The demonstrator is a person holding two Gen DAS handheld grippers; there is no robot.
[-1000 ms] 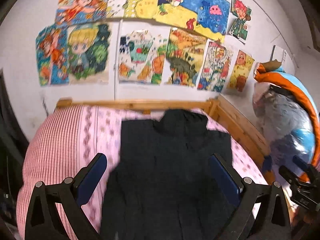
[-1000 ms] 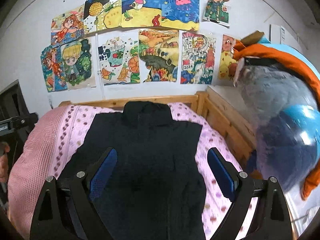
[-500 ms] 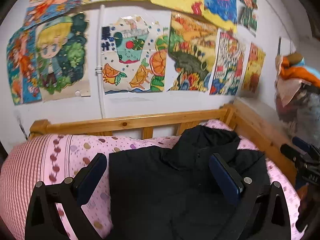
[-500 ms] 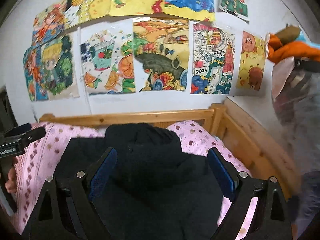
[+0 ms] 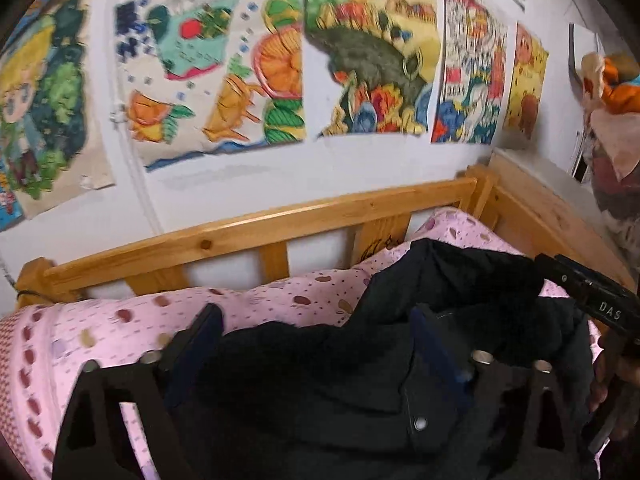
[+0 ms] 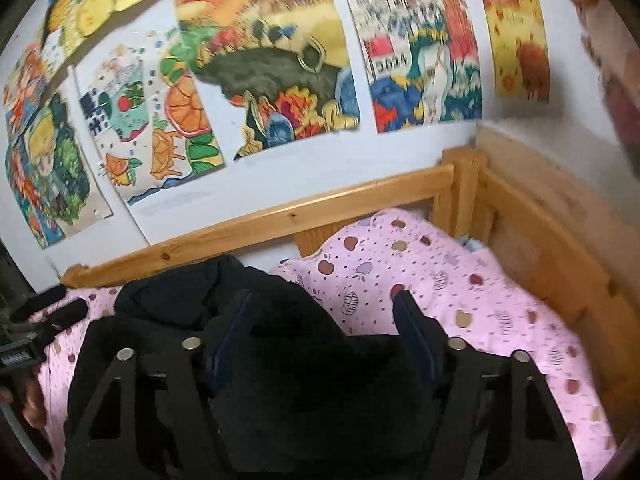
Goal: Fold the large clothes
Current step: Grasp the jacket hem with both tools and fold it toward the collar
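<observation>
Closest in, the left gripper (image 5: 316, 344) has its 2 blue-padded jaws closing around the shoulder of the black padded jacket (image 5: 328, 392); dark cloth fills the gap between them, though whether the pads press on it yet I cannot tell. The right gripper (image 6: 326, 332) is likewise closing, fairly narrow, over the jacket's other shoulder (image 6: 280, 380), fabric bunched between its pads, and again I cannot tell if it is pinched. In the left wrist view the right gripper's black frame (image 5: 588, 300) pokes in at 3 o'clock, fingers of a hand (image 5: 616, 384) wrapped below it.

The jacket lies spread on the pink spotted bedsheet (image 5: 120, 320), its collar (image 6: 180, 292) rumpled toward 12 o'clock, a metal snap (image 5: 420, 424) showing on the front.

Beyond the sheet runs the pale wooden bed rail (image 5: 256, 228), turning a corner post at 2 o'clock. Farther back, the white wall carries colourful paper drawings (image 6: 272, 64), and an orange bundle of clothes (image 5: 616, 88) hangs at 2 o'clock.
</observation>
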